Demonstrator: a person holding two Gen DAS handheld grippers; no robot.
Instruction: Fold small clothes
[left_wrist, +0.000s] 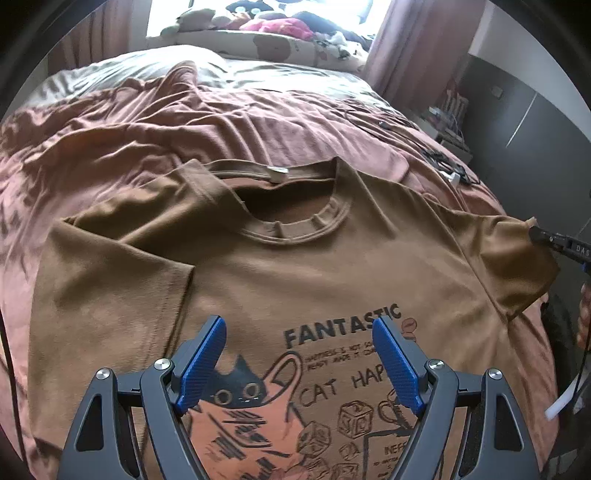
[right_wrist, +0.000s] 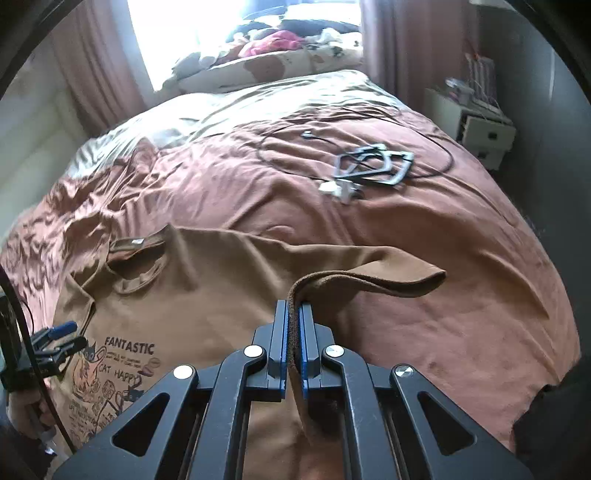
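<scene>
Right tool (right_wrist: 293, 317) pinches T-shirt (right_wrist: 207, 280) sleeve; left tool (left_wrist: 299, 343) hovers above.

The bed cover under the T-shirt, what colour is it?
The bed cover is plain dusty pink, clearest in the right wrist view.

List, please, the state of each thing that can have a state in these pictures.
T-shirt: lies print side up on the bed, not yet folded.
Sleeve: lifted off the bedcover, pinched in the right gripper.
Right gripper: jaws shut on the sleeve.
Left gripper: jaws open, empty, over the print.
Bedcover: wrinkled.
Cables: loose on the bedcover.
</scene>
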